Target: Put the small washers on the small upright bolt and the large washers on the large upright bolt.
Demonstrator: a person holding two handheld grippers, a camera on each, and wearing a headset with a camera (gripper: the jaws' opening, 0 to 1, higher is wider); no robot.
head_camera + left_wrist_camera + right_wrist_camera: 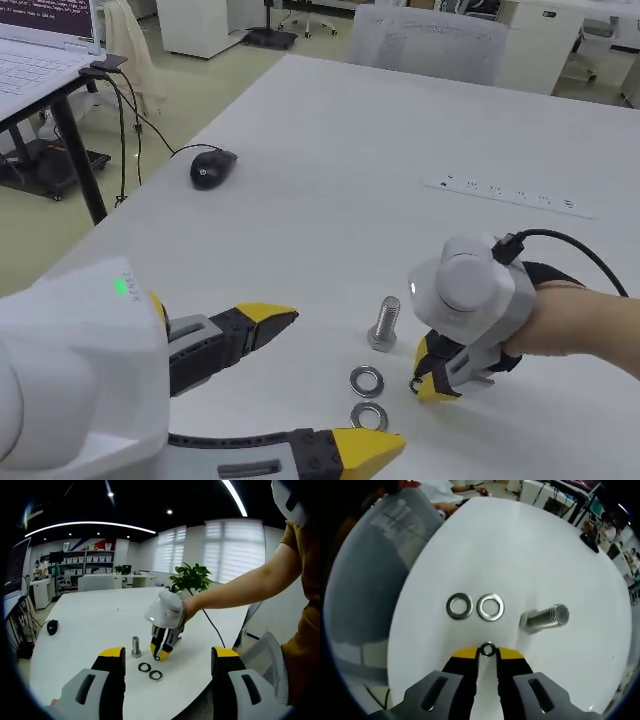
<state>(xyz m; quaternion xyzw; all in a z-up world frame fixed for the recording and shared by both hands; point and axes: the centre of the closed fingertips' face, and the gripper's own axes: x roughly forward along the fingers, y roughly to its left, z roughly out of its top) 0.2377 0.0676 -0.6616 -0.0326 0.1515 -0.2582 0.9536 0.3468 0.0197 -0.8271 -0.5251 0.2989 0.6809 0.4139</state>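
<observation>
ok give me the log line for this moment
right gripper: shut on small washer | bolt: upright, bare | large washers: flat on table | left gripper: open

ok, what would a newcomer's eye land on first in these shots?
The right tool, low over the near right of the white table, pinches a small washer between its yellow tips. Just left of it a single bolt stands upright, with two larger washers lying flat on the table nearer the person. The left tool hangs wide open in the foreground of the head view.
</observation>
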